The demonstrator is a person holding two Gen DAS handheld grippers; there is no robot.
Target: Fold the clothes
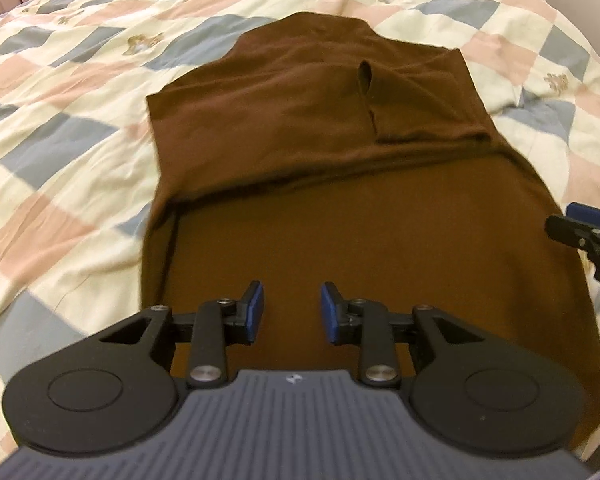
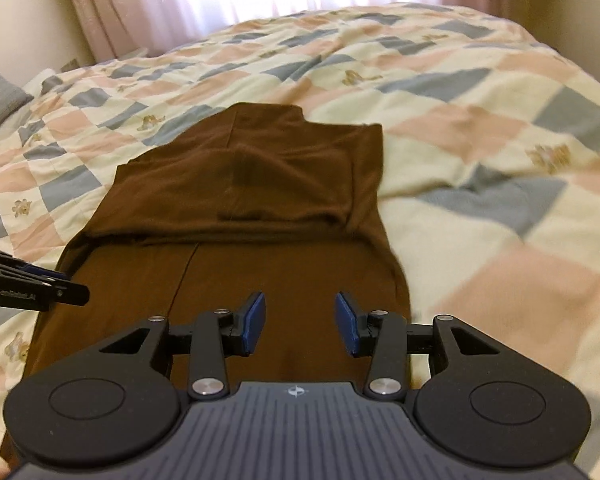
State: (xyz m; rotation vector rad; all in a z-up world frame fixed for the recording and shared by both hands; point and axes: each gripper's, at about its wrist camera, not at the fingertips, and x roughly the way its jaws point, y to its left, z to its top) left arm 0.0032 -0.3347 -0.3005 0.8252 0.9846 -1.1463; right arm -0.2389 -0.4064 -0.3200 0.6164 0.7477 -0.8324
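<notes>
Only right wrist view shows curtains (image 2: 112,4) beyond brown garment (image 2: 236,184)

A plain dark brown garment (image 1: 340,220) is seen on a quilt (image 1: 80,92) patterned in diamond checks of cream, pale pink and grey-blue, with small tan figures scattered over it. Black bodies and blue pads (image 2: 256,320) are shown on the grippers, and pale pink curtains (image 2: 112,8) are seen past the quilt's far edge.
</notes>
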